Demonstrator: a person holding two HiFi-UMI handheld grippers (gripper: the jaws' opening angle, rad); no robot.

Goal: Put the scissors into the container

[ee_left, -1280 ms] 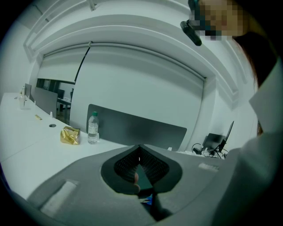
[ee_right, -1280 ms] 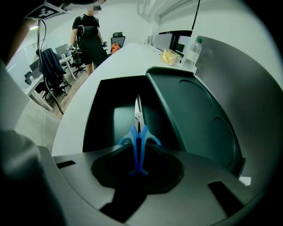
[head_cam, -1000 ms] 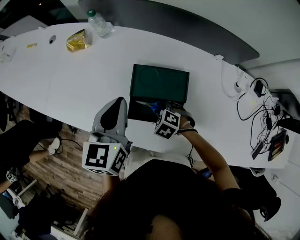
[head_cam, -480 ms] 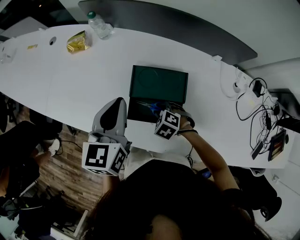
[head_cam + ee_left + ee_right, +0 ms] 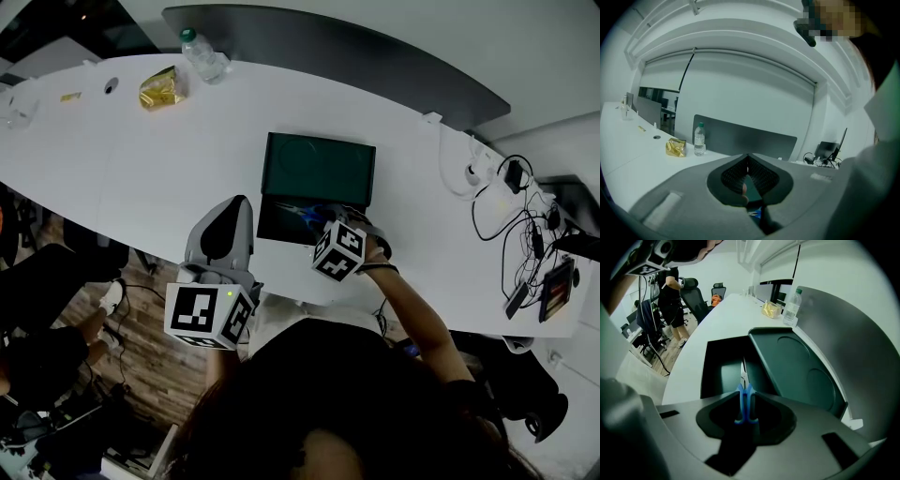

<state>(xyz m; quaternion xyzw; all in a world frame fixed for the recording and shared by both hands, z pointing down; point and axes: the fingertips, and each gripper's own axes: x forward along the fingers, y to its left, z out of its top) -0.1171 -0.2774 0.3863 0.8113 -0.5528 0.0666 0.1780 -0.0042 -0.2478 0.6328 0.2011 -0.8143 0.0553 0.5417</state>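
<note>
A dark green container [image 5: 277,225] lies open on the white table, its lid [image 5: 319,169] folded back on the far side. Blue-handled scissors [image 5: 307,214] are in the container's near half, blades pointing away. My right gripper [image 5: 324,219] points steeply down over them. In the right gripper view the scissors [image 5: 746,401] stand edge-on between its jaws with room on both sides. Those jaws have just been opening wide, then closing a little, and the right gripper [image 5: 746,411] is open. My left gripper [image 5: 240,201] is held at the container's left, near the table's front edge. It is shut [image 5: 747,161] and holds nothing.
A water bottle [image 5: 202,52] and a gold packet [image 5: 161,86] sit at the table's far left. Cables and chargers [image 5: 511,202] crowd the right end. A dark partition [image 5: 375,56] runs along the back. Office chairs [image 5: 693,291] and a person [image 5: 670,298] stand beside the table.
The right gripper's marker cube has tipped and shifted slightly right over the container. The scissors stay in the container's near half. The left gripper has not moved.
</note>
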